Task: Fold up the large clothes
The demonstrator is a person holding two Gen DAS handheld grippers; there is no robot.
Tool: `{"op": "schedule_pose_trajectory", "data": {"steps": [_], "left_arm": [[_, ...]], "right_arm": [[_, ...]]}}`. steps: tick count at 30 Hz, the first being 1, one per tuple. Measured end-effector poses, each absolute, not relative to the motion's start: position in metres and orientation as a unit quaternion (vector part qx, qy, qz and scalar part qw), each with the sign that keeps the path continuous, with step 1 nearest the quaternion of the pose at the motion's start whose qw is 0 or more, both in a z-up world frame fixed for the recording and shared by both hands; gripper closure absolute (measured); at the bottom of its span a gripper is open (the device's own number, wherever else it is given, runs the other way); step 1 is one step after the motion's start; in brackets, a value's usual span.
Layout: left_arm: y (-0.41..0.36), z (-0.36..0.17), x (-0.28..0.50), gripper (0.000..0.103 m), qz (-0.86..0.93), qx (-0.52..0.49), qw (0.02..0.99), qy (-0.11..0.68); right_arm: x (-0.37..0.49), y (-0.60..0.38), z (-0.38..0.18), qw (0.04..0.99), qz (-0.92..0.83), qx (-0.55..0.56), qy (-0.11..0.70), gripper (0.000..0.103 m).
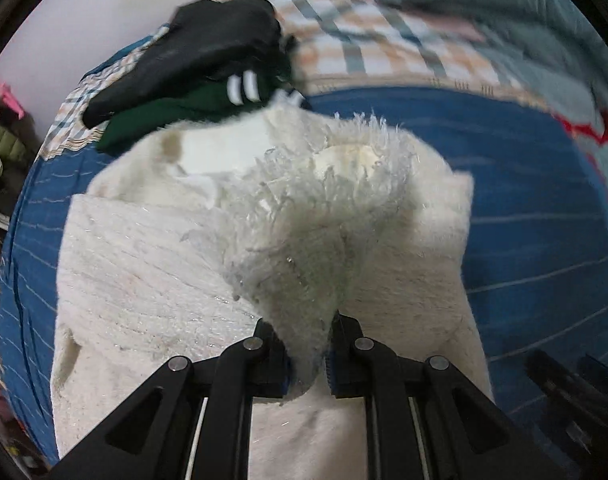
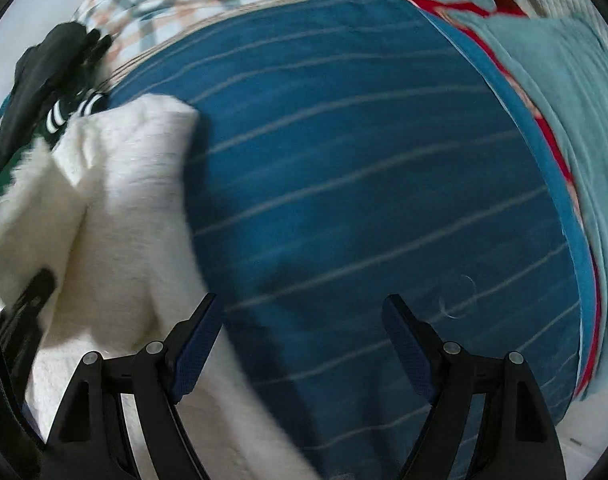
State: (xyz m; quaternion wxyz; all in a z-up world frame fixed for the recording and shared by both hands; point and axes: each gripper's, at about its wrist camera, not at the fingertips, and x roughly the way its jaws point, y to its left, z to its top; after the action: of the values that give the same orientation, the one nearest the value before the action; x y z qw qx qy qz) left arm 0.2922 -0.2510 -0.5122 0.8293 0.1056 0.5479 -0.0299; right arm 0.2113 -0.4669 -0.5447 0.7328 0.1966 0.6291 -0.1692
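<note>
A white fluffy sweater (image 1: 152, 264) lies on the blue striped bedspread (image 1: 544, 208). My left gripper (image 1: 307, 356) is shut on a bunched fold of the sweater and holds it up above the rest of the garment. In the right wrist view the sweater (image 2: 120, 184) lies at the left on the bedspread (image 2: 364, 168). My right gripper (image 2: 300, 320) is open and empty, over the bedspread just right of the sweater's edge.
A black garment (image 1: 208, 44) and a dark green one with white stripes (image 1: 176, 108) lie piled beyond the sweater. A plaid sheet (image 1: 376, 36) and a teal quilt (image 2: 556, 92) lie at the back and right. Clutter stands off the bed's left edge (image 1: 0, 148).
</note>
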Motion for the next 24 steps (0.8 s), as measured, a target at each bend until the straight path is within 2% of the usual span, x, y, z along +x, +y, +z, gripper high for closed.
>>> {"op": "schedule_pose_trajectory", "data": {"steps": [2,4,5,6,11,14,19,22,23,24], "left_arm": [[-0.257,-0.523,0.296,0.084,-0.011,0.112,0.822,0.558],[-0.256,-0.524,0.301,0.063,-0.021,0.092,0.815,0.571],[-0.257,-0.523,0.303,0.032,-0.031,0.08,0.813,0.576],[-0.256,-0.518,0.301,0.013,-0.047,0.061,0.814,0.576],[-0.236,-0.479,0.291,0.012,-0.059,0.04,0.83,0.553],[-0.185,-0.452,0.273,0.012,-0.021,0.016,0.832,0.553],[-0.102,-0.456,0.223,0.012,0.083,0.06,0.813,0.573],[-0.062,-0.486,0.192,0.012,0.132,0.104,0.779,0.604],[-0.051,-0.495,0.183,0.012,0.142,0.108,0.769,0.614],[-0.038,-0.509,0.174,0.012,0.158,0.11,0.759,0.621]], "right_arm": [[0.201,-0.483,-0.547,0.728,-0.159,0.226,0.627,0.02],[0.188,-0.494,-0.546,0.724,-0.143,0.256,0.624,0.02],[0.182,-0.499,-0.544,0.724,-0.134,0.267,0.622,0.02],[0.178,-0.502,-0.543,0.723,-0.126,0.275,0.621,0.02],[0.152,-0.504,-0.536,0.7,-0.065,0.329,0.631,0.02],[0.146,-0.495,-0.543,0.675,-0.016,0.363,0.642,0.02],[0.162,-0.457,-0.553,0.668,0.044,0.338,0.661,0.021],[0.183,-0.433,-0.553,0.681,0.081,0.303,0.661,0.031],[0.191,-0.424,-0.552,0.692,0.089,0.285,0.657,0.038],[0.198,-0.417,-0.554,0.701,0.087,0.26,0.658,0.057]]}}
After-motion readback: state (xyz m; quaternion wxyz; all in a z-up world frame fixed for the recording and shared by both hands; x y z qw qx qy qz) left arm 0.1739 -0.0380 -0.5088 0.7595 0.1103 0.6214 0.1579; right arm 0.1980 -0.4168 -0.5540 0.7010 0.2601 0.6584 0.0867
